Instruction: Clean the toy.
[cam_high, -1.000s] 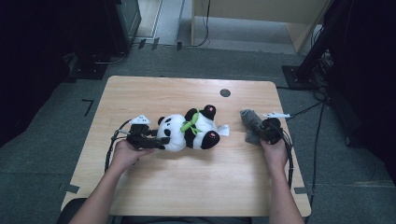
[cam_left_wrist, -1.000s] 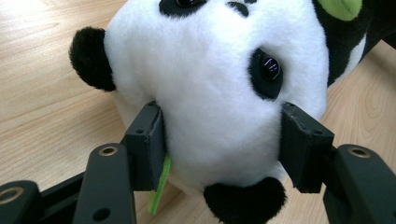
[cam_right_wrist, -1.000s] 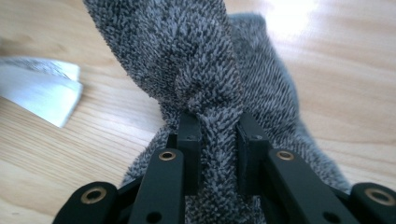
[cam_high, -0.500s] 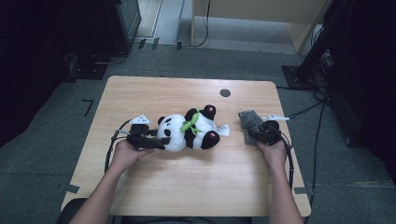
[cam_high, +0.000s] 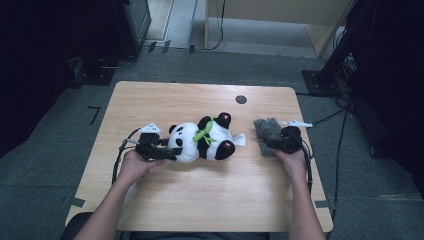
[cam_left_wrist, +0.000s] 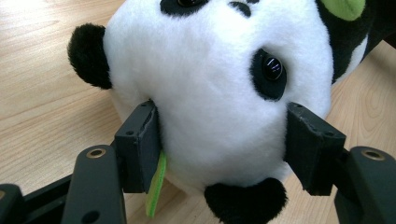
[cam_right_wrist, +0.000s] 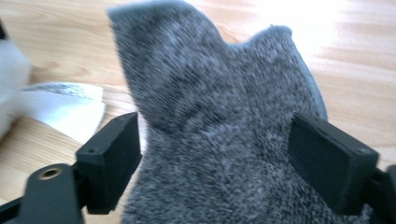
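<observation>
High view, left to right: left gripper (cam_high: 162, 151) held low on the wooden table (cam_high: 165, 100), pointing right at the head of a stuffed panda (cam_high: 202, 141). Panda lying on its side near the table's middle, head toward the left gripper, feet toward the right, green ribbon (cam_high: 204, 134) at the neck, white tag (cam_high: 239, 139) sticking out beyond the feet. Small dark round hole (cam_high: 241, 99) in the table farther back. Grey cloth (cam_high: 267, 131) lying just right of the tag, right gripper (cam_high: 272, 145) at its near edge, pointing left and away. Both hands resting on the table behind their grippers, cables trailing back.

Left gripper view: jaws set about half wide around the panda's white head (cam_left_wrist: 205, 93). Left pad touching the fur beside the black ear (cam_left_wrist: 88, 56); right pad at the cheek below the eye, contact there hard to judge. Jaws just been opening slightly, head between them. Green strip (cam_left_wrist: 156, 184) hanging by the left pad.

Right gripper view: jaws just been opening, now standing wide, grey cloth (cam_right_wrist: 219, 140) lying between them, pads clear of the fabric on both sides. Picture slightly blurred. White tag (cam_right_wrist: 65, 107) lying flat on the wood at left.
</observation>
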